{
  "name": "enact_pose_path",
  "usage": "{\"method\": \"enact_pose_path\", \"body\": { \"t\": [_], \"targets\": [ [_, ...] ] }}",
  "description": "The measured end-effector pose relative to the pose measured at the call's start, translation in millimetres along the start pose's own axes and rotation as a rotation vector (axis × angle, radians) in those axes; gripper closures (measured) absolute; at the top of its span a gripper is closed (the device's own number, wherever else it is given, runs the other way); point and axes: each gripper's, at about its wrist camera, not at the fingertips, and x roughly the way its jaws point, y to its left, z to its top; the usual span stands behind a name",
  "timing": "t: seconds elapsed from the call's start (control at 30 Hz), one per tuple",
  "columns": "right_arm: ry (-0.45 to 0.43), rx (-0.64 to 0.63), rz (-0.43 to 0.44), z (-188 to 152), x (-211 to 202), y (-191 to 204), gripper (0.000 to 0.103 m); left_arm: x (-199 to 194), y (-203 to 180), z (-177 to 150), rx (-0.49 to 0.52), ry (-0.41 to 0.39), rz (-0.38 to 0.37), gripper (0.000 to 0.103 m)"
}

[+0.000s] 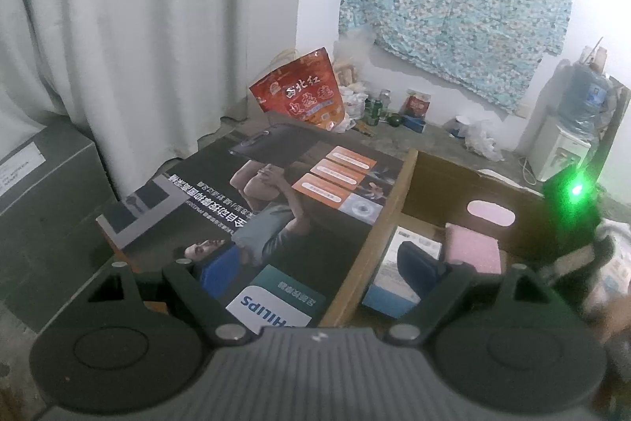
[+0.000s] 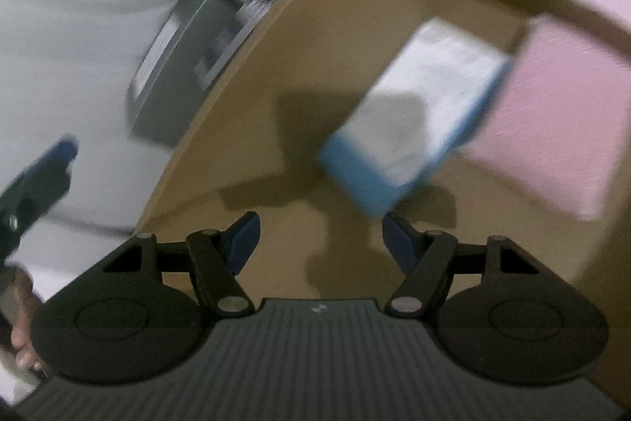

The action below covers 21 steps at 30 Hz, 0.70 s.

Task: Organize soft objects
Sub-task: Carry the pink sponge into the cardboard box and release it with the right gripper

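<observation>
Open cardboard box (image 2: 276, 129), pink sponge (image 2: 552, 129) touching blue-edged white packet (image 2: 414, 113) near far wall, right gripper (image 2: 321, 239) jaws apart, empty, left gripper (image 1: 311, 275) wide, apparently empty.

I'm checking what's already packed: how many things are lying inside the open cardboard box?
2: a blue-and-white pack on the box floor, and a pink sponge touching its side. The pink oval above is a handle hole. More may be hidden.

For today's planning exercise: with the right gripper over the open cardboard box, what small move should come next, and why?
Probably ease the right gripper forward onto the blue-and-white pack. Its jaws stand open and empty, short of the pack, which lies beside the pink sponge in the cardboard box.
</observation>
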Motion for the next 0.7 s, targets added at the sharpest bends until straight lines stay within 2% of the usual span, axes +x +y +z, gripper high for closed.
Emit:
{"method": "enact_pose_path", "body": {
  "t": [0.1,0.3,0.43,0.57,0.7],
  "targets": [
    [0.018,0.024,-0.003,2,17,-4,0.034,3,0,-1,-0.009,0.011,0.003,0.015],
    [-0.185,0.133,-0.043,11,-10,-36,0.034,1,-1,-4,-0.014,0.017,0.006,0.014],
    [-0.239,0.169,0.039,3,-30,-47,0.034,-6,-1,-6,-0.024,0.004,0.001,0.011],
    [-0.272,0.123,0.106,-19,-78,-33,0.032,-20,-5,-8,-0.021,-0.020,-0.012,0.011],
    [-0.394,0.068,0.154,-60,-153,-14,0.021,-44,-15,-12,-0.009,-0.073,-0.068,0.006]
  ]
}}
